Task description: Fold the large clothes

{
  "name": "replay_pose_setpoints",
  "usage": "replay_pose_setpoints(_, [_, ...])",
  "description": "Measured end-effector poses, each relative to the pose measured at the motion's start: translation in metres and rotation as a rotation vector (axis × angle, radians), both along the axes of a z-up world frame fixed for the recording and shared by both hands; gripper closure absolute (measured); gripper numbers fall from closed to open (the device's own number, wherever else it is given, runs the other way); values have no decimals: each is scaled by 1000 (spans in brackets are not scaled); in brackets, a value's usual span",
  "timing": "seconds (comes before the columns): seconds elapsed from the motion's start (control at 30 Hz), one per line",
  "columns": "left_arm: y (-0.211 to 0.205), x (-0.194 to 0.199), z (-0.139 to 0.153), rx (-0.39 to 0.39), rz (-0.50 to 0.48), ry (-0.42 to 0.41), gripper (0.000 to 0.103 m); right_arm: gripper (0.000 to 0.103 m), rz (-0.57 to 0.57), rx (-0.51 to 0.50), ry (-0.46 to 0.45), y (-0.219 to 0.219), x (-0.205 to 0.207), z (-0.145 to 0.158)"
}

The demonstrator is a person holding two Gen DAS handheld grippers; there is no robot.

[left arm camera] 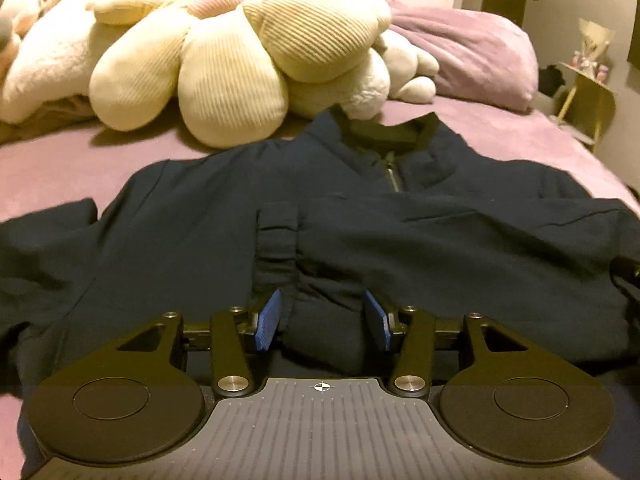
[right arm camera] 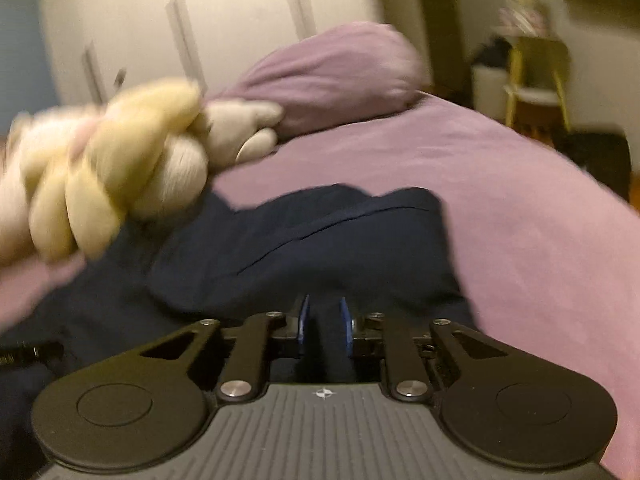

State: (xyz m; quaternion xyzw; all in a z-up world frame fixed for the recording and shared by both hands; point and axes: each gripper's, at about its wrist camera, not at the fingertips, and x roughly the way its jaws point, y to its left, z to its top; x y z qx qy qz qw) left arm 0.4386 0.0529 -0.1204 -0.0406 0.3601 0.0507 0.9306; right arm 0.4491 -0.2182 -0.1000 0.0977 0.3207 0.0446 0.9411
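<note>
The navy zip jacket [left arm camera: 192, 216] seems soft and floppy; its ribbed cuff [left arm camera: 278, 236] suits gripping. The left gripper [left arm camera: 322, 316] is parted, and the right gripper [right arm camera: 324, 324] is slightly parted, clamping nothing.

Right wrist view is smeared by motion, so the cream plush pile [right arm camera: 100, 168] is just streaks and you can't separate one toy from another. The stuff on the yellow chair [right arm camera: 536, 76] is too fuzzy to name. The navy jacket [right arm camera: 304, 248] runs under the right claw [right arm camera: 324, 326], and whether its narrow-set pads actually pinch cloth is hard to tell. In the left wrist view the jacket's sleeve [left arm camera: 40, 248] gets cut off by the left edge, and the hem disappears behind the left claw [left arm camera: 322, 320]. A black part [left arm camera: 626, 270] at the right edge is cropped.
</note>
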Motion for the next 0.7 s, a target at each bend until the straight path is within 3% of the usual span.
replay_pose_setpoints(0.07, [0,9,-5,16,14,12,45,88,28,-80,13,17,13,-10])
replay_pose_setpoints(0.17, [2,20,-13,43,31,27,31,103,23,-156,44,18,26,-31])
replay_pose_setpoints(0.3, [9,24,-17,4,57,26,23,103,-13,-242,8,11,35,-36])
replay_pose_setpoints(0.47, [12,16,-18,10,46,19,19,103,-11,-202,40,4,41,-31])
replay_pose_setpoints(0.6, [14,15,-18,7,53,24,15,89,16,-93,9,-5,13,-16])
replay_pose_setpoints(0.7, [12,14,-19,22,55,25,11,88,42,-106,9,-8,-8,-19])
